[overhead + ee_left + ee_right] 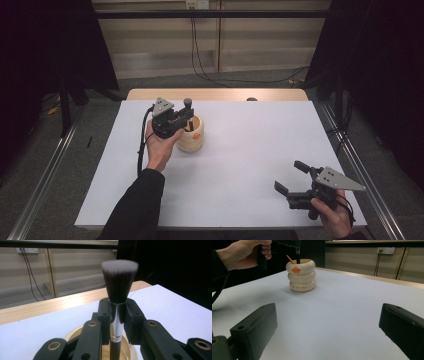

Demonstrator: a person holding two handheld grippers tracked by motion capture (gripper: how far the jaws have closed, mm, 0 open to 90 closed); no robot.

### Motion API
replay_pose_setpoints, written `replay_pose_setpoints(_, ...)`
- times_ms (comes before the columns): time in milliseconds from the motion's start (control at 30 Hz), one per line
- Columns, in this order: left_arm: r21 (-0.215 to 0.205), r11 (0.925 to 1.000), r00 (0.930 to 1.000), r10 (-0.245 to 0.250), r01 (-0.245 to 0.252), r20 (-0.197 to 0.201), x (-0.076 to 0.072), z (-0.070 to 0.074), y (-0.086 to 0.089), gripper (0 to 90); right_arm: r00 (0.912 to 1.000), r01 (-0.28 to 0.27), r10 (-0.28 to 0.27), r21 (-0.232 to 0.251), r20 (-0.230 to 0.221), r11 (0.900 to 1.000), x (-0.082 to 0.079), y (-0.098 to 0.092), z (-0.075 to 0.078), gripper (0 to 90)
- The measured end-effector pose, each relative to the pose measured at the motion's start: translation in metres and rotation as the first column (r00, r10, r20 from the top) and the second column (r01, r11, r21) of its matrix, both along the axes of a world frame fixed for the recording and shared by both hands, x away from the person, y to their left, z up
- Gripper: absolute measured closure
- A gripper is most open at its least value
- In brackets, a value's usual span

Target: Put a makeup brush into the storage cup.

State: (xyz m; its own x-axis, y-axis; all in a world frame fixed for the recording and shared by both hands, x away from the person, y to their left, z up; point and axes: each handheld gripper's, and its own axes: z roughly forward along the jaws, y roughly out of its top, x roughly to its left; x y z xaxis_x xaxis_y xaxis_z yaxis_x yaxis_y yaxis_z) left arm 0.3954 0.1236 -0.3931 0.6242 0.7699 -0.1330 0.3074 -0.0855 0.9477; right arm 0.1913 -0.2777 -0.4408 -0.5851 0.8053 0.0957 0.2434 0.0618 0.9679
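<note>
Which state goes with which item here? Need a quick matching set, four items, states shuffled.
Items:
1. makeup brush
2. ringed cream holder
3. left claw
4. right claw

States:
A. open, nothing between its jaws, near the table's front right corner
B. upright, bristles up, handle going down into the holder
C. shut on the brush's ferrule, above the holder
D. standing on the white table, orange badge on its side

Pairs: 1-B, 2-D, 3-C, 4-A

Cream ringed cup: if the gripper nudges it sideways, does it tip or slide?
The cream cup looks squat with a broad base, so it would probably slide rather than tip. The white table looks smooth, favouring sliding. The brush held upright over it by the left gripper could lever the rim.
</note>
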Motion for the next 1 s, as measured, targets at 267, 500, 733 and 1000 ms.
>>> replay_pose_setpoints(267, -0.011, 0.9995, 0.9993, 0.031, -0.03, 0.024, -0.0026, -0.0054, 0.0021, 59.0, 1.0, 0.005, -0.005, 0.0, -0.001, 1.0, 0.0007, -0.0009, -0.0003, 1.6)
replay_pose_setpoints(500, -0.015, 0.9981, 0.9974, 0.06, -0.06, 0.039, -0.001, -0.0062, 0.0043, 33.9, 1.0, 0.008, -0.008, 0.0, -0.003, 1.0, 0.0013, -0.0018, -0.0006, 1.7)
replay_pose_setpoints(733, -0.016, 0.9978, 0.9971, 0.065, -0.064, 0.039, 0.0006, -0.0062, 0.0054, 15.2, 1.0, 0.006, -0.006, 0.004, -0.006, 1.0, 0.0046, -0.0017, -0.0015, 1.7)
replay_pose_setpoints(1000, -0.037, 0.9969, 0.996, 0.072, -0.07, 0.053, 0.0024, -0.0031, 0.0098, 3.0, 0.9998, 0.01, -0.01, -0.005, -0.018, 1.0, 0.006, -0.005, -0.0034, 1.7)
